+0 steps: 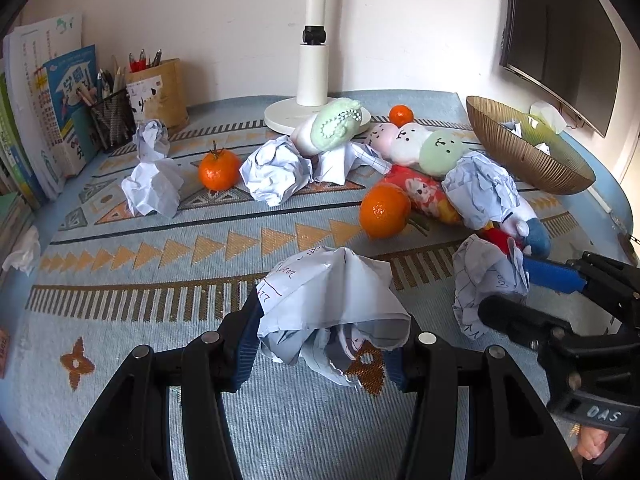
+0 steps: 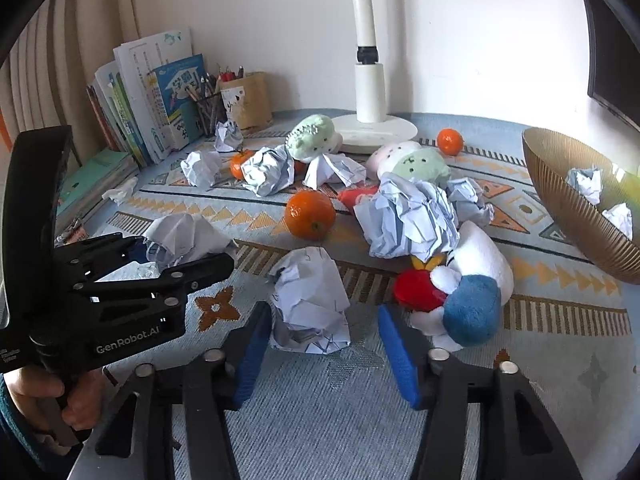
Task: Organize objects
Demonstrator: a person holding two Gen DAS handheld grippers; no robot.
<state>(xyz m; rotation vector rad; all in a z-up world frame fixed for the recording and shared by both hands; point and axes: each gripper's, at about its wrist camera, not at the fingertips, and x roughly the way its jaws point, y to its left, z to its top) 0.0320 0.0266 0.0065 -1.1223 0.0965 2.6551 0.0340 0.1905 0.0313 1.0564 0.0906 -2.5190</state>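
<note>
My left gripper (image 1: 324,332) is shut on a crumpled paper ball (image 1: 332,300) with handwriting on it, held just above the patterned cloth. In the right wrist view the left gripper (image 2: 184,250) shows at the left with that paper ball (image 2: 180,236). My right gripper (image 2: 324,320) is open around a second paper ball (image 2: 310,300) that rests on the cloth. Its left pad (image 2: 256,344) is against the paper and its right pad (image 2: 400,360) stands apart. A brown ribbed bowl (image 2: 568,208) at the right holds paper balls.
More paper balls (image 1: 276,172), oranges (image 1: 384,210) and plush toys (image 1: 436,152) lie across the middle. A white, blue and red plush (image 2: 472,280) sits beside my right finger. A white lamp base (image 1: 308,114), pen holders (image 1: 112,116) and books (image 1: 48,112) stand at the back.
</note>
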